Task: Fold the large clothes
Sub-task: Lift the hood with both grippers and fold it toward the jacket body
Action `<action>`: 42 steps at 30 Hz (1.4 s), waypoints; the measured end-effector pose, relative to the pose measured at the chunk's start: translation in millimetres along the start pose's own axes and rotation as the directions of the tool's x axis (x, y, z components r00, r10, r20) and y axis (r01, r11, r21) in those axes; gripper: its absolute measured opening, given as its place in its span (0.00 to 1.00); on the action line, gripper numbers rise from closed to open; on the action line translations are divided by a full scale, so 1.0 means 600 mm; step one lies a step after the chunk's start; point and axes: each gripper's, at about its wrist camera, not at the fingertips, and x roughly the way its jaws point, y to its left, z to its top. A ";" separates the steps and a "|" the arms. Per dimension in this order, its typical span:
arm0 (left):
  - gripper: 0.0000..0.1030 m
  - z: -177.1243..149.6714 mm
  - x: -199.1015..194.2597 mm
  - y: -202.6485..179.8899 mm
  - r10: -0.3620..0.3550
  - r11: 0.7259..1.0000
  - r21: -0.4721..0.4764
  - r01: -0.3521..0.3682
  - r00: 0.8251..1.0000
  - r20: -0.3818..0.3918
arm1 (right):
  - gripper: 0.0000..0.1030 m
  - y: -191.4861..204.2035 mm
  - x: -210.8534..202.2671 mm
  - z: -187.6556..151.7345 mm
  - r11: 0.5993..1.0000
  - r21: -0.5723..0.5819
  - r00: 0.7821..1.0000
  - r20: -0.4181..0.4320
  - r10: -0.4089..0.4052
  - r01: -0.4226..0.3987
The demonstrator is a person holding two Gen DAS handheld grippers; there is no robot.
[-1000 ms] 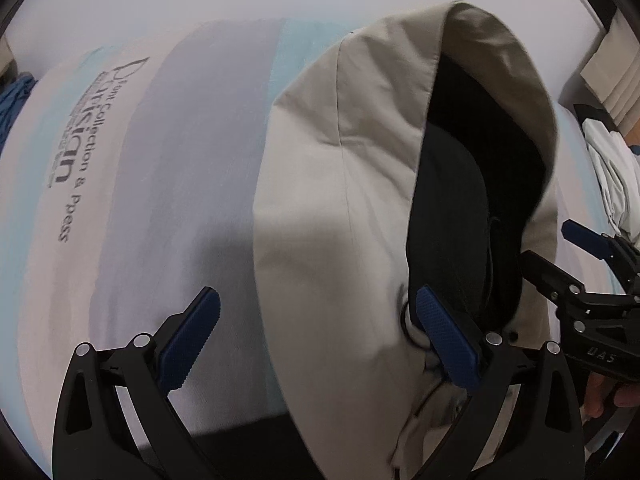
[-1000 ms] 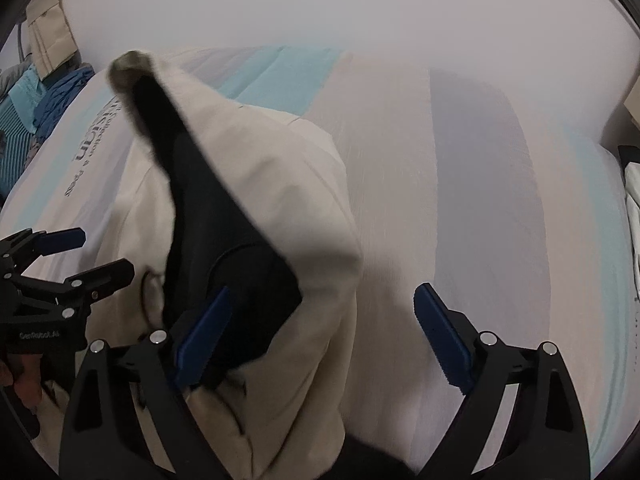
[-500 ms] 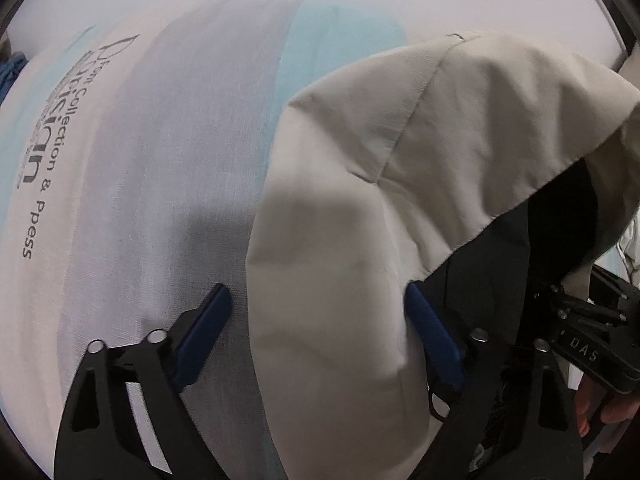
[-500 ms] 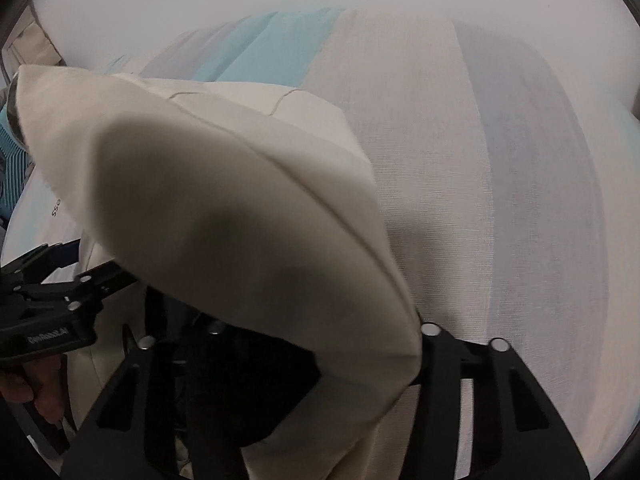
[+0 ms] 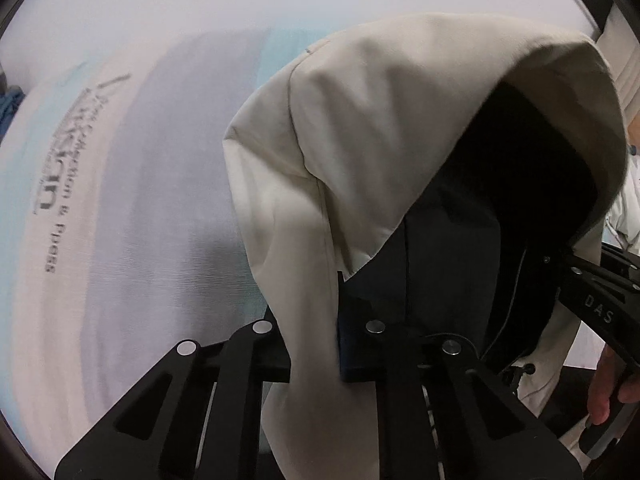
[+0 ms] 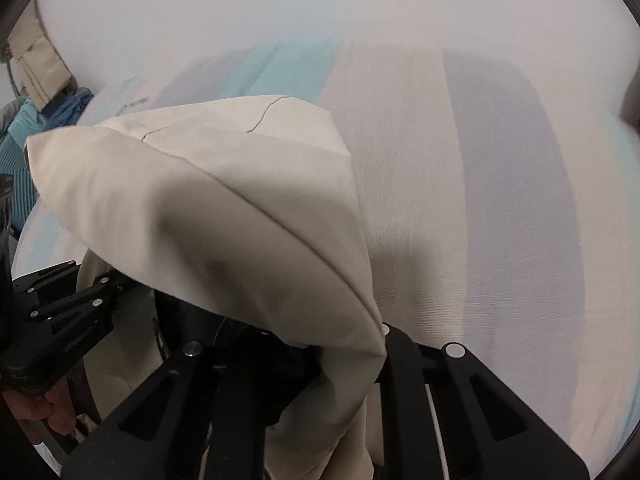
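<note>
A beige hooded jacket (image 5: 360, 152) with a black lining (image 5: 500, 200) hangs lifted over a striped bed sheet (image 5: 140, 200). My left gripper (image 5: 316, 344) is shut on the jacket's beige edge, with the fabric draped between its fingers. My right gripper (image 6: 344, 356) is shut on the same jacket (image 6: 224, 208), and cloth covers its fingertips. The right gripper shows at the right edge of the left wrist view (image 5: 596, 300). The left gripper shows at the left of the right wrist view (image 6: 60, 320).
The sheet has grey, turquoise and cream stripes (image 6: 500, 200) and printed lettering (image 5: 52, 192). Blue and turquoise clothes (image 6: 24, 140) lie at its left side. Folded beige items (image 6: 36, 64) and a white garment (image 5: 628, 208) lie beside the bed. A pale wall is behind.
Both grippers went from open to shut on the jacket's hood area and lifted it. The hood rose and fell forward over the fingers.
</note>
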 end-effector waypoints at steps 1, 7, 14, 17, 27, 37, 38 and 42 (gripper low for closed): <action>0.10 0.000 -0.010 0.001 0.000 1.000 0.001 0.000 1.000 0.007 | 0.10 0.003 -0.017 -0.001 1.000 -0.005 1.000 0.013 0.003 -0.003; 0.10 -0.020 -0.113 -0.012 0.022 0.999 0.024 -0.025 0.996 0.086 | 0.09 -0.012 -0.130 -0.040 0.999 -0.032 0.996 0.091 0.008 -0.005; 0.10 -0.065 -0.211 -0.027 0.044 0.997 0.056 -0.053 0.988 0.151 | 0.09 -0.014 -0.223 -0.104 1.000 -0.007 0.992 0.124 0.018 -0.017; 0.10 -0.084 -0.235 -0.042 0.054 0.996 0.062 -0.066 0.983 0.176 | 0.09 -0.012 -0.262 -0.145 1.000 -0.025 0.990 0.141 0.010 -0.007; 0.10 -0.218 -0.285 -0.088 0.116 0.989 0.063 -0.135 0.964 0.240 | 0.09 -0.005 -0.318 -0.286 0.999 -0.041 0.987 0.161 0.006 0.000; 0.10 -0.342 -0.299 -0.106 0.133 0.988 0.049 -0.147 0.969 0.210 | 0.09 -0.007 -0.328 -0.430 0.999 -0.046 0.993 0.114 -0.007 0.013; 0.10 -0.357 -0.296 -0.108 0.139 0.987 0.052 -0.152 0.969 0.204 | 0.09 -0.007 -0.326 -0.440 0.999 -0.047 0.994 0.108 -0.009 0.014; 0.11 -0.394 -0.277 -0.111 0.153 0.984 0.064 -0.166 0.973 0.175 | 0.09 -0.008 -0.314 -0.478 0.998 -0.054 0.997 0.080 -0.022 0.027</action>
